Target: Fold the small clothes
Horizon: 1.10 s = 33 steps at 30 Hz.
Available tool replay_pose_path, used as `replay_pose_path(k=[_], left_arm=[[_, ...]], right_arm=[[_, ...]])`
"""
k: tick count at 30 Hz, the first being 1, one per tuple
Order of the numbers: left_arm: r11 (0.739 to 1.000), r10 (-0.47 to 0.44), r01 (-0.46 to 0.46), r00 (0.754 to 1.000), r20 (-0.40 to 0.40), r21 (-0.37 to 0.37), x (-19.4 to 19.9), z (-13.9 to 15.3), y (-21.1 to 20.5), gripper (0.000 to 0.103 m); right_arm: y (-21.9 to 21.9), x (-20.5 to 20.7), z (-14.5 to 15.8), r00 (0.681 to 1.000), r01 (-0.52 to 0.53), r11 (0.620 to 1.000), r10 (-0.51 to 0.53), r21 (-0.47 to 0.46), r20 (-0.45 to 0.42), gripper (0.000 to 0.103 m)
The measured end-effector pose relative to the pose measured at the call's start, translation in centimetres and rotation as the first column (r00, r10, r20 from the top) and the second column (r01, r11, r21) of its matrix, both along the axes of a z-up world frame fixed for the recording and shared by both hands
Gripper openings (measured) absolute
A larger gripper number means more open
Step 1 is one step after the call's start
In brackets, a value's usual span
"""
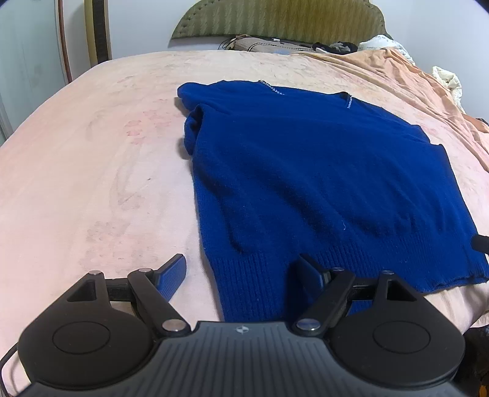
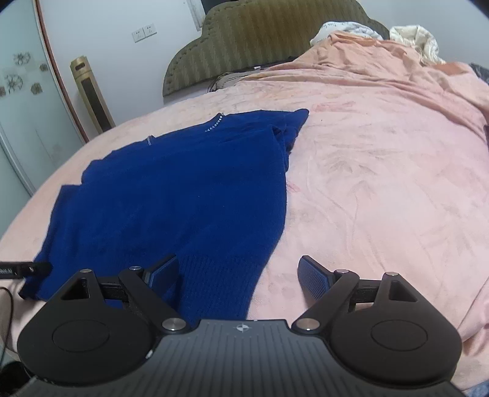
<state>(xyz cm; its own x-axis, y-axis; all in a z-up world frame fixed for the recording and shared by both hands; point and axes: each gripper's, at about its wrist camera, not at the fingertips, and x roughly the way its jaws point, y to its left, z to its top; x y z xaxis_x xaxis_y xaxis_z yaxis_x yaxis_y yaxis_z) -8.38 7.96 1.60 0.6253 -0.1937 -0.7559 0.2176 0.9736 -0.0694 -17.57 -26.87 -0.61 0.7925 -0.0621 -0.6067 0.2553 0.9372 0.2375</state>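
A dark blue knitted sweater (image 1: pixel 321 174) lies flat on the pink bed cover, its ribbed hem toward me and its neckline with a white beaded trim at the far end; both sleeves look folded in. It also shows in the right wrist view (image 2: pixel 171 195). My left gripper (image 1: pixel 241 268) is open and empty, hovering over the hem's left corner. My right gripper (image 2: pixel 238 271) is open and empty, over the hem's right corner. The other gripper's fingertip (image 2: pixel 27 268) shows at the left edge.
The pink bed cover (image 1: pixel 91 171) spreads wide to the left of the sweater and to its right (image 2: pixel 382 189). A rumpled orange blanket (image 2: pixel 382 61) and pillows lie at the far right by the green headboard (image 1: pixel 284 18). A tower fan (image 2: pixel 91 94) stands by the wall.
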Motion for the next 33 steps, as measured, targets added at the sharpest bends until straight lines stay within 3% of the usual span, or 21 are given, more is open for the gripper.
replay_pose_path(k=[13,16,18,21,33], left_arm=[[0.999,-0.041,0.041,0.999,-0.004,-0.022,0.7,-0.1,-1.5,0.081],[0.999,-0.046,0.046,0.999,-0.004,-0.012,0.9,-0.1,-2.2,0.083],[0.999,-0.048,0.048,0.999,-0.004,-0.003,0.9,-0.2,-2.6,0.083],[0.999,-0.042,0.042,0.999,-0.004,0.025,1.0,-0.2,-3.1,0.084],[0.996,-0.01,0.01,1.0,-0.004,0.092,1.1,-0.3,-4.1,0.09]], right_arm=[[-0.8,-1.0,-0.3,1.0,0.017,0.999,-0.018,0.039,0.025,0.087],[0.0,-0.8,-0.1,0.998,-0.061,0.996,0.061,0.058,0.012,0.074],[0.5,-0.6,-0.2,0.996,-0.092,0.991,0.091,0.095,0.016,0.056],[1.4,-0.2,-0.2,0.995,-0.096,0.994,0.096,0.06,0.008,0.049],[2.9,1.0,0.0,0.994,-0.109,0.992,0.108,0.057,0.031,0.047]])
